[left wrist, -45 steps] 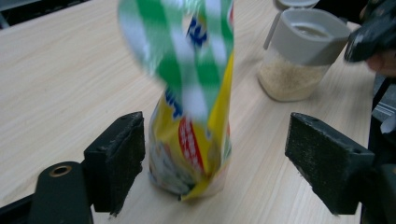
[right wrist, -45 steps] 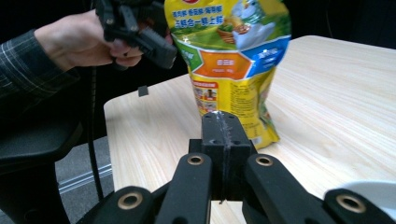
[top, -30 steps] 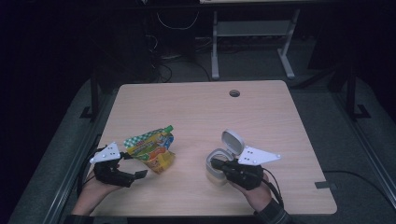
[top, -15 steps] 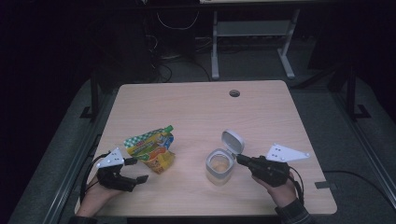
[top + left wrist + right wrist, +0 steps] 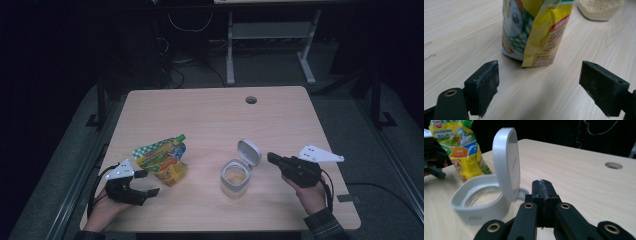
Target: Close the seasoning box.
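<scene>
A yellow and green snack pouch (image 5: 162, 157) lies on the wooden table (image 5: 210, 115), left of centre. My left gripper (image 5: 148, 182) rests just in front of it, jaws wide open; in the left gripper view the pouch (image 5: 534, 32) stands a little beyond the bare jaws (image 5: 544, 75). A clear jar (image 5: 235, 177) with a white collar holds pale grains, and its white flip lid (image 5: 249, 151) stands open. My right gripper (image 5: 272, 159) sits to the jar's right, shut with nothing held. In the right gripper view its tips (image 5: 542, 186) are beside the lid (image 5: 507, 162), apart from it.
A round cable hole (image 5: 251, 100) sits near the table's far edge. Bare tabletop stretches behind the pouch and jar. A desk frame and cables stand on the dark floor beyond the table. The other hand's gripper (image 5: 431, 157) shows at the left of the right gripper view.
My right gripper has drawn back to the right, away from the jar, and stayed shut. The jar's lid stays up. The left gripper has barely shifted.
</scene>
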A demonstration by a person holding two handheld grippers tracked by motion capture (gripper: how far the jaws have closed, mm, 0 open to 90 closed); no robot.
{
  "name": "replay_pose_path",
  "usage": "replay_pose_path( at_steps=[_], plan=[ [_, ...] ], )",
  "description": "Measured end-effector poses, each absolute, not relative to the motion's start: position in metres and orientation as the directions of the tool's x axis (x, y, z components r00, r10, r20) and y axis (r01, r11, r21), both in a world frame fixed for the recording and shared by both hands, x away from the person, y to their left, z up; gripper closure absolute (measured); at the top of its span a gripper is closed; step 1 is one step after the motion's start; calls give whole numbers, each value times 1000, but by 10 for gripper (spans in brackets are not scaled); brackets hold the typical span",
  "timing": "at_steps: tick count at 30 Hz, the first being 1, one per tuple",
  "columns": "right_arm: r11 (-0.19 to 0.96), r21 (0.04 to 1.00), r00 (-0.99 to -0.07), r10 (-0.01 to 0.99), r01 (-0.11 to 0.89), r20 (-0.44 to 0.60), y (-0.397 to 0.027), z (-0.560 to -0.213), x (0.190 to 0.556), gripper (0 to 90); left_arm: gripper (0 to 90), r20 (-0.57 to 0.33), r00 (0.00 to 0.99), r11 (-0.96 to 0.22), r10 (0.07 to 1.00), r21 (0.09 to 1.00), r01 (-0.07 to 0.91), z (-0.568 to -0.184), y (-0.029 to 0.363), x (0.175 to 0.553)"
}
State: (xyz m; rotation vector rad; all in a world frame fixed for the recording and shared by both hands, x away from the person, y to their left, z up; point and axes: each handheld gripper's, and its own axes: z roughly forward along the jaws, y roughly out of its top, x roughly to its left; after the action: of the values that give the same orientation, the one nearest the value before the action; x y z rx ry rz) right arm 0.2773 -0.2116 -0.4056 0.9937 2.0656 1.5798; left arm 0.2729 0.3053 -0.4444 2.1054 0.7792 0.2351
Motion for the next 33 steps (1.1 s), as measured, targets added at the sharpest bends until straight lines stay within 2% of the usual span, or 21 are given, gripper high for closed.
replay_pose_path(
  at_steps=[3,9,22,33],
  plan=[
    [117,945,-696,704,306,138,-206,-404,284,900,159,-105,791,-443,603,780,441,-444,304,273],
    [143,952,-744,658,272,114,-192,-399,275,899,159,-115,788,-436,605,780,449,-446,305,273],
    [155,956,-788,606,249,107,-187,-398,270,899,159,-120,787,-432,605,781,451,-445,304,273],
    [139,953,-746,656,269,115,-199,-403,272,880,159,-123,787,-437,605,775,456,-447,305,273]
  ],
)
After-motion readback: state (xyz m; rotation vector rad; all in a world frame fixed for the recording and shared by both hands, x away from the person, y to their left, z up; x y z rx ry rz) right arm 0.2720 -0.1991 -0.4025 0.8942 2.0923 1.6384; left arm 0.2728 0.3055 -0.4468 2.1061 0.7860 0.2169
